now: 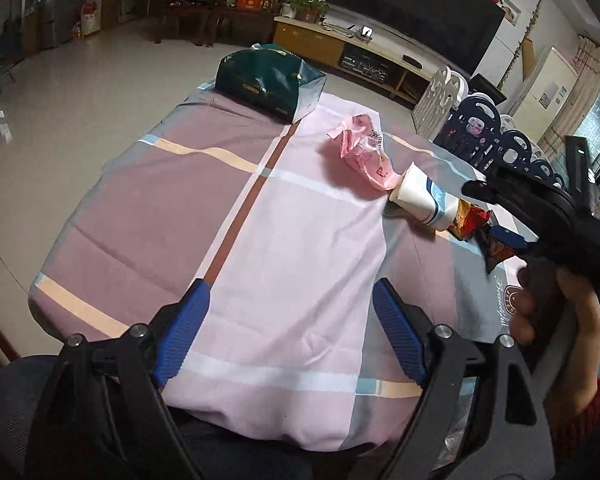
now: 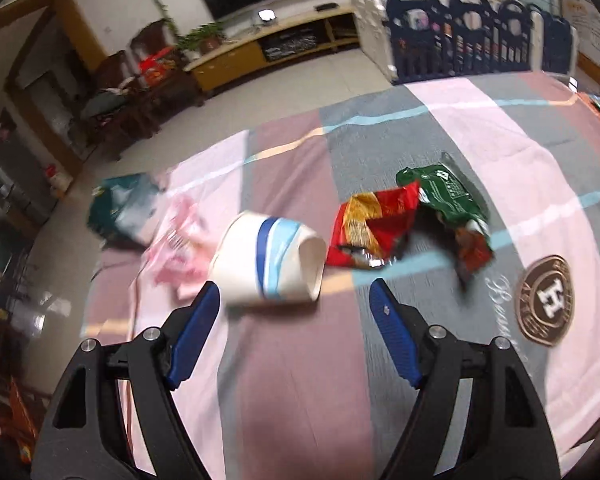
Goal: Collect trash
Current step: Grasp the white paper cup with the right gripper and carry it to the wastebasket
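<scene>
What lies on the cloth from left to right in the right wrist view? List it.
Dark green bag → pink plastic bag → paper cup → red and gold wrapper → green wrapper → brown round emblem.

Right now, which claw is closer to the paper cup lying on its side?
Right. The right claw hangs open just in front of the paper cup, one finger almost at its side. The left claw is open over bare cloth, well short of it.

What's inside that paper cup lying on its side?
The paper cup lies tipped on the striped cloth. Both views show its outside and closed base; its mouth faces the pink bag, so the inside is hidden.
</scene>
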The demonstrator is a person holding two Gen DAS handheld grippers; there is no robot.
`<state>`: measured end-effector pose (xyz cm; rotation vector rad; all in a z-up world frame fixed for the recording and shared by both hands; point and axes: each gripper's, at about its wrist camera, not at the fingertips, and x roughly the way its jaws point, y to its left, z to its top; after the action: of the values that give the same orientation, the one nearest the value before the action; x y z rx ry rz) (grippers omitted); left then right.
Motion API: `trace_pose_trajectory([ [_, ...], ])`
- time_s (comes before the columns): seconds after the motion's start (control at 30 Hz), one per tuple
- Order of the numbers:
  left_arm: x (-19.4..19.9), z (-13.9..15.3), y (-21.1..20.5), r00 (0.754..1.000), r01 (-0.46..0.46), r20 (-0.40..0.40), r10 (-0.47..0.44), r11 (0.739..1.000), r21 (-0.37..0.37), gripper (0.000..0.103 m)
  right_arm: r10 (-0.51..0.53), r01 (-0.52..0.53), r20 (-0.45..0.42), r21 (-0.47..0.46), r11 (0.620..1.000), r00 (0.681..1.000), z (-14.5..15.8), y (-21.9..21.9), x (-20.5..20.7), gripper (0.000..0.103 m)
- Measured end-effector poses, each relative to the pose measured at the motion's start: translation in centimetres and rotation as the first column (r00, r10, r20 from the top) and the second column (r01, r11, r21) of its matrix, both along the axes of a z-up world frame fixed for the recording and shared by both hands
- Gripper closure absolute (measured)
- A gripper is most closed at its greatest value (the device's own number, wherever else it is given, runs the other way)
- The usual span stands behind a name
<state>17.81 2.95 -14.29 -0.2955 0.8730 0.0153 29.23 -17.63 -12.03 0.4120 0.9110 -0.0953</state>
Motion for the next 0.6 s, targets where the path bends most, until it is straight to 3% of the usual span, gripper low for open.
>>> trace_pose_trajectory([
  [0.07,0.0,0.0,0.3,1.0,-0.003,0.012,0.003,1.0,-0.005,0.019,-0.028,0.027,-0.03,-0.009,1.0,0.999,-1.1,0.2,2.2,0.031],
  [0.17,-0.1,0.1,0.7,1.0,-0.008,0.011,0.009,1.0,-0.014,0.019,-0.023,0.022,-0.076,-0.017,1.0,0.997,-2.5,0.7,3.8,0.052],
  [0.23,0.0,0.1,0.6,1.0,-0.01,0.013,0.01,1.0,-0.018,0.019,0.003,-0.005,-0.108,-0.019,1.0,0.994,-3.4,1.2,4.3,0.074],
  [0.3,-0.1,0.1,0.6,1.0,-0.008,0.013,0.008,1.0,-0.016,0.019,0.014,-0.016,-0.086,-0.021,1.0,0.996,-3.2,1.4,3.8,0.082],
  [0.6,0.1,0.0,0.7,1.0,-0.016,-0.009,0.016,0.999,-0.03,0.019,0.177,-0.175,-0.059,0.049,0.983,0.982,-1.4,1.9,-2.5,0.086],
])
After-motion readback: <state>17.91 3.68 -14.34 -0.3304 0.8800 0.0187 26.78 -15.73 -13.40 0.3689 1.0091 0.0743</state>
